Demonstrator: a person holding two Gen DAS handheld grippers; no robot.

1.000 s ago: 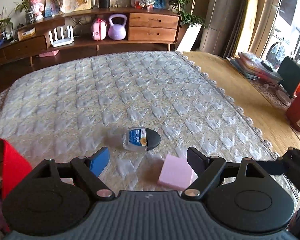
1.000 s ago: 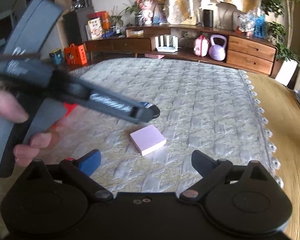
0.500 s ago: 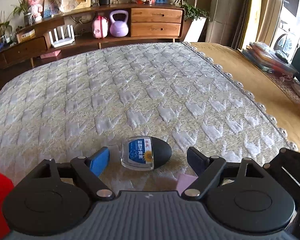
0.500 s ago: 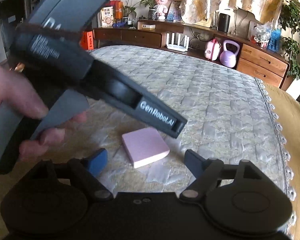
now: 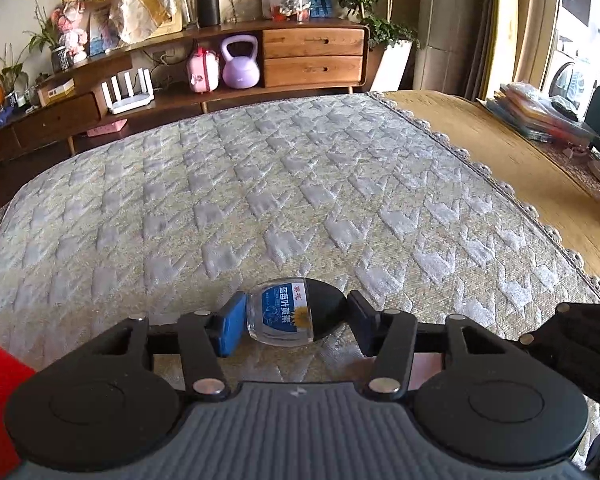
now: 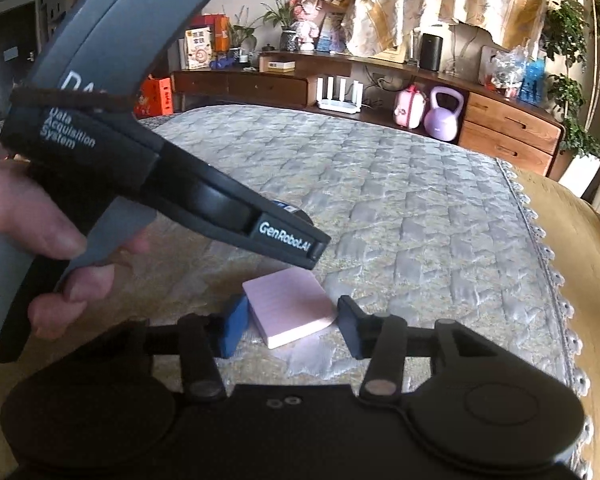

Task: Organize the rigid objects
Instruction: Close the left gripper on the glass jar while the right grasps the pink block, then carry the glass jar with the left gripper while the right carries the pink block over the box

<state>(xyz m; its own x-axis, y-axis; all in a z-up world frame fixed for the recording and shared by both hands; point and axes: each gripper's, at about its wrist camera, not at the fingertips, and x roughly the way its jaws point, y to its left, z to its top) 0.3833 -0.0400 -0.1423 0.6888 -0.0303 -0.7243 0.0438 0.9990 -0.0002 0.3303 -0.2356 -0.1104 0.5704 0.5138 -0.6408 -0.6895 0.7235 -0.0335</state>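
Left claw down low over the quilted bed cover, narrowed around a small clear bottle lying on its side, blue label up, black cap pointing right. Blue-padded left finger pressed against the clear base end; dark right finger touching or just shy of the cap, hard to call, so a firm clamp not confirmed. From the right wrist view, seen as a grey body gripped by a bare hand, slanting down towards the bottle. Right claw likewise narrowed around a pink pad of notes flat on the cover, blue finger against its left edge, dark finger close at the right corner, contact unclear
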